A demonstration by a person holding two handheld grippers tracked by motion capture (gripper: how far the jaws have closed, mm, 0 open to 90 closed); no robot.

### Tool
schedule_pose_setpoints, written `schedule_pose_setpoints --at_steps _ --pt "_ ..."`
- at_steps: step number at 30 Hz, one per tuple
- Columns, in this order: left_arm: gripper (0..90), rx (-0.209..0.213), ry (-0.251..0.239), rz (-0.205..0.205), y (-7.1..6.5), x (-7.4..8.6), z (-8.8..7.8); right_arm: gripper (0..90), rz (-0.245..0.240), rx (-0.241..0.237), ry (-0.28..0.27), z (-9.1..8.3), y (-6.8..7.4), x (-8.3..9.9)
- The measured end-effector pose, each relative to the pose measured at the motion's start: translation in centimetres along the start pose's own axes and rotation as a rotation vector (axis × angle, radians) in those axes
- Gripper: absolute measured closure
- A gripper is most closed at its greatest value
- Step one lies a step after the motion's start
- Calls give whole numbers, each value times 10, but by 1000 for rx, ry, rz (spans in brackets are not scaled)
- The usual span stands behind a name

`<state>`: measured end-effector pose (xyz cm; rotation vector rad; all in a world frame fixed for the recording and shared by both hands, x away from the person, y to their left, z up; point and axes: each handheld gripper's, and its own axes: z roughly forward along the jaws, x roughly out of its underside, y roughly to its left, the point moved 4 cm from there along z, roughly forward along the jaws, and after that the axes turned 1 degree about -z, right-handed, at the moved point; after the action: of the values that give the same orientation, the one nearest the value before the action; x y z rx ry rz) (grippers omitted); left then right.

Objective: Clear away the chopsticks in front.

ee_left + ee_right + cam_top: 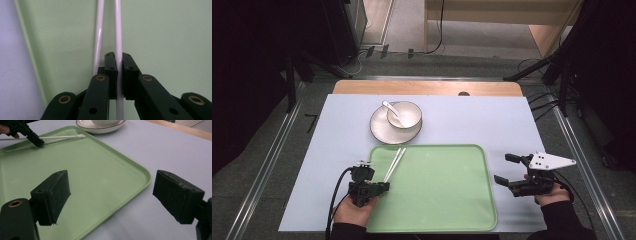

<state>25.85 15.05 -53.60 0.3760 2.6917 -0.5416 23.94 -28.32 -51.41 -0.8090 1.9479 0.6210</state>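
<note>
Chopsticks (394, 162) lie at the green tray's (472, 220) left edge, and the left gripper (119, 65) has its jaws clamped on one white stick! Right gripper (507, 170) hovers beside the tray, jaws wide apart.

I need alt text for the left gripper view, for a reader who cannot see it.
The left tool is shut on one white chopstick, pinched between its two black jaws above a green tray. A second white chopstick lies just to the left, outside the jaws, and the tray's rim meets a pale table at far left.
</note>
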Motion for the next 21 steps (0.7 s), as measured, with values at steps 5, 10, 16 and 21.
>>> schedule_pose_setpoints --at_steps 5,10,16,21 --pt "833 25 -5 -13 2 -1 1 144 2 -1 1 0 1 0" --pt "817 17 -8 4 3 -2 0 144 1 0 4 0 0 0" --pt "759 61 4 -4 4 -3 0 144 1 -1 4 0 1 0" --pt "685 129 -33 22 3 -8 -11 144 2 -2 5 0 0 0"
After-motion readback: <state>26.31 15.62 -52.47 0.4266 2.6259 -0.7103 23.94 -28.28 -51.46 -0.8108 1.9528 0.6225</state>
